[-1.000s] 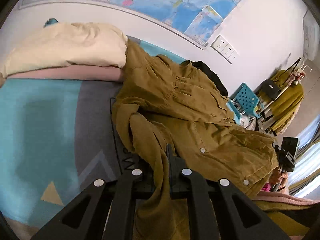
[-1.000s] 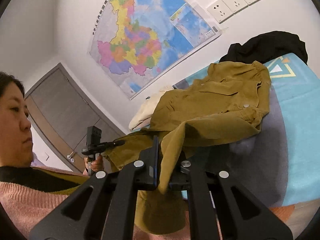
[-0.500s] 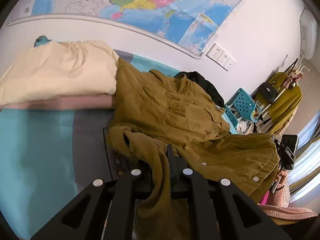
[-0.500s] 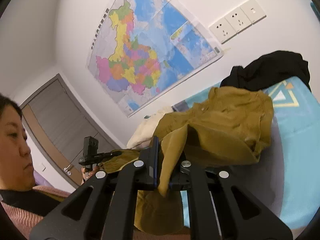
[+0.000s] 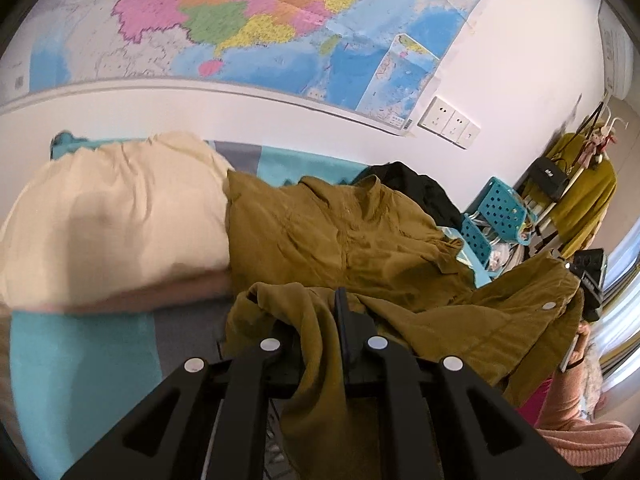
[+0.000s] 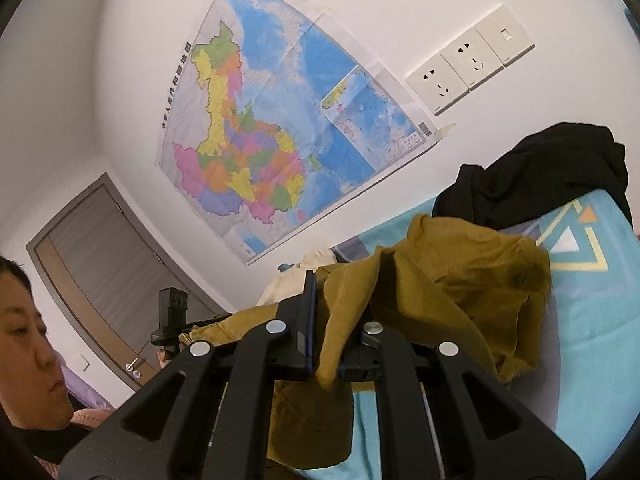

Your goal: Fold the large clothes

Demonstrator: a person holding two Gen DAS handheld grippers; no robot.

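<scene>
An olive-brown jacket (image 5: 360, 240) lies across the teal and grey bed cover (image 5: 80, 360), its far part resting flat and its near hem lifted. My left gripper (image 5: 320, 320) is shut on a bunched fold of the jacket's near edge. My right gripper (image 6: 336, 316) is shut on another part of the jacket (image 6: 460, 292), holding it up above the bed cover (image 6: 592, 340); cloth hangs down between and below its fingers. The other gripper shows in the right wrist view (image 6: 172, 320) at the left, with jacket cloth at it.
A cream pillow (image 5: 112, 216) lies at the bed's left. A black garment (image 6: 540, 172) is piled at the far end by the wall. A teal perforated basket (image 5: 496, 216) and a clothes rack (image 5: 576, 192) stand beyond the bed. The person (image 6: 24, 340) is at left.
Both grippers have risen and tipped upward, lifting the jacket's near hem towards its far end. More wall and map fill both views. Both stay shut on the cloth.
</scene>
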